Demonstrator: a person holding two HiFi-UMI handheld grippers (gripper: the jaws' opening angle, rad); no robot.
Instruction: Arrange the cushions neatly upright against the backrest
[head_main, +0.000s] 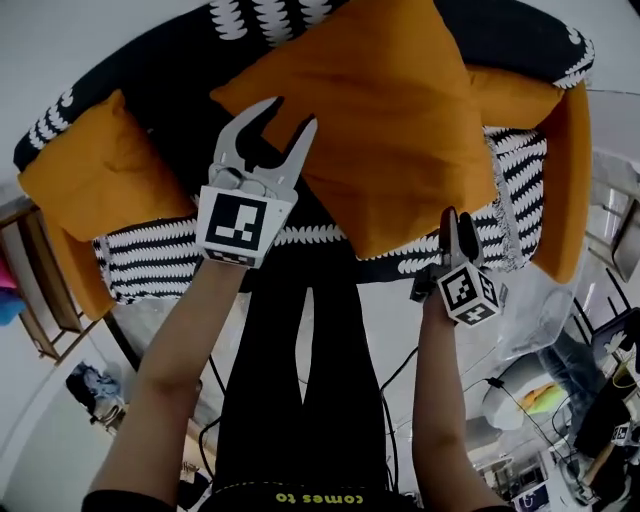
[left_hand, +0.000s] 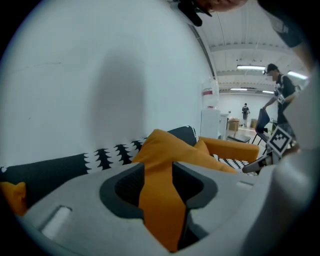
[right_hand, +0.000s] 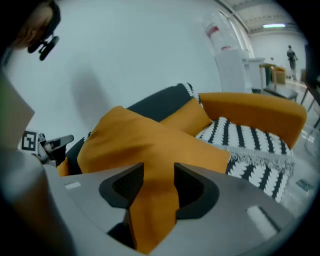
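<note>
In the head view, two bare arms reach out, with the left gripper (head_main: 283, 118) and right gripper (head_main: 455, 228) at the big orange cloth cushion (head_main: 390, 120), which lies tilted on the black-and-white patterned sofa (head_main: 150, 262). In the left gripper view, the jaws stand half open, with orange cloth showing in the gap. The right gripper view shows the same, with bare seat to the right.
</note>
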